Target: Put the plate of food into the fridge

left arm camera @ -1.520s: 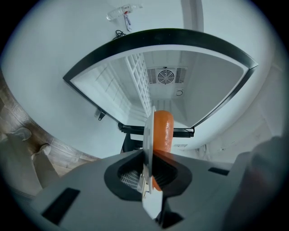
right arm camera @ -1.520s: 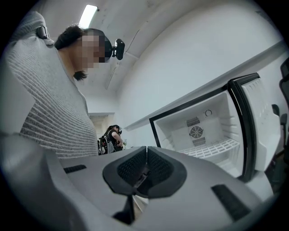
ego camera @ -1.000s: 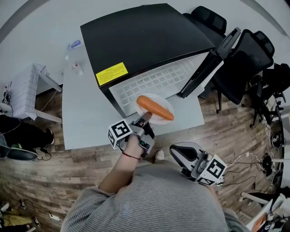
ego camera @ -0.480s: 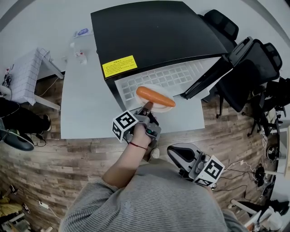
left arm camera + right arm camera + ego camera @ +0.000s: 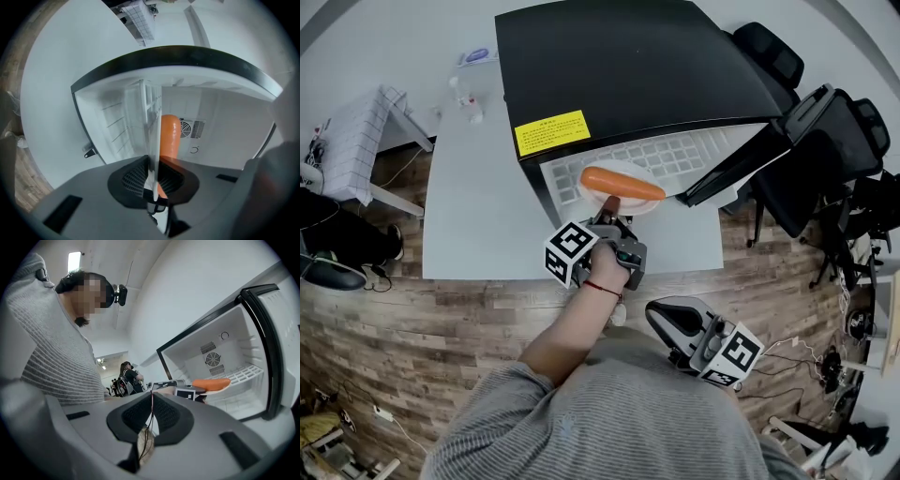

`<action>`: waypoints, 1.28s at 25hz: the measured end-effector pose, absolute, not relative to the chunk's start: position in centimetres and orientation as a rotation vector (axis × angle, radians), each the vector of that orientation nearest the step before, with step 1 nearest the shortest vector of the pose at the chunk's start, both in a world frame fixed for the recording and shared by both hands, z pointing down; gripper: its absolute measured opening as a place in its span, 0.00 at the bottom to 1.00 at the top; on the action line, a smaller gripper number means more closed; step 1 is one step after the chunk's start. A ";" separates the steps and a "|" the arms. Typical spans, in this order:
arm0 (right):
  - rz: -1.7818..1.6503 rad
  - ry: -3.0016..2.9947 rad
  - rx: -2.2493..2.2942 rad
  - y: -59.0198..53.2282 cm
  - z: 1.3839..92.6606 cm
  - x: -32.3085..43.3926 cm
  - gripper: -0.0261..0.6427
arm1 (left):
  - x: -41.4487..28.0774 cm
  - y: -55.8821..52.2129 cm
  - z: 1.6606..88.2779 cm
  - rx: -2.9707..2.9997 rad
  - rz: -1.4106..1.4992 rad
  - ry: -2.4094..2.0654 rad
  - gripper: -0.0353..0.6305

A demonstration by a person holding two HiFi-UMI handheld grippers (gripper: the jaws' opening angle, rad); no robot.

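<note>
left gripper [image 5: 154, 190]: jaws clamped on plate [image 5: 151, 136] rim | carrot [image 5: 169, 136] on plate | open fridge [image 5: 110, 123] ahead

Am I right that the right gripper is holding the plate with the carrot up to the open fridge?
Not quite: the left gripper is holding the plate with the carrot up to the open fridge, as the head view shows; the right gripper hangs empty by the person's body.

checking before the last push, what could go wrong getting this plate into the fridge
1. The left hand-held gripper pinches the plate only at its near rim, so it may tip or slip.
2. The carrot lies loose on it and could roll off.
3. The far rim might knock the wire shelf of the fridge.
</note>
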State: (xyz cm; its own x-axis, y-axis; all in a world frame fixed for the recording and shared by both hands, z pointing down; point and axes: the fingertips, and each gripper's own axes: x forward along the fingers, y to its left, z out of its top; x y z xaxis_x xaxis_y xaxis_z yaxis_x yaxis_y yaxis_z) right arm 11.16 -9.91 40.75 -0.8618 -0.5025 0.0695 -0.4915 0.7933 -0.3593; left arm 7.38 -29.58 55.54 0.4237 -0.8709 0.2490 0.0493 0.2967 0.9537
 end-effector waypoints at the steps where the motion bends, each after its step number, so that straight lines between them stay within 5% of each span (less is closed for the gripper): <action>1: -0.580 2.946 -0.819 -10.0 40.8 11.2 0.06 | 7.5 -29.8 55.5 1.091 -0.754 -0.943 0.12; 16: -0.580 2.936 -0.854 -10.5 41.3 11.9 0.06 | 7.6 -32.0 55.7 1.134 -0.781 -0.973 0.12; 32: -0.704 3.095 -0.326 -6.4 42.0 6.6 0.06 | 7.9 -31.9 55.3 1.272 -0.723 -0.915 0.15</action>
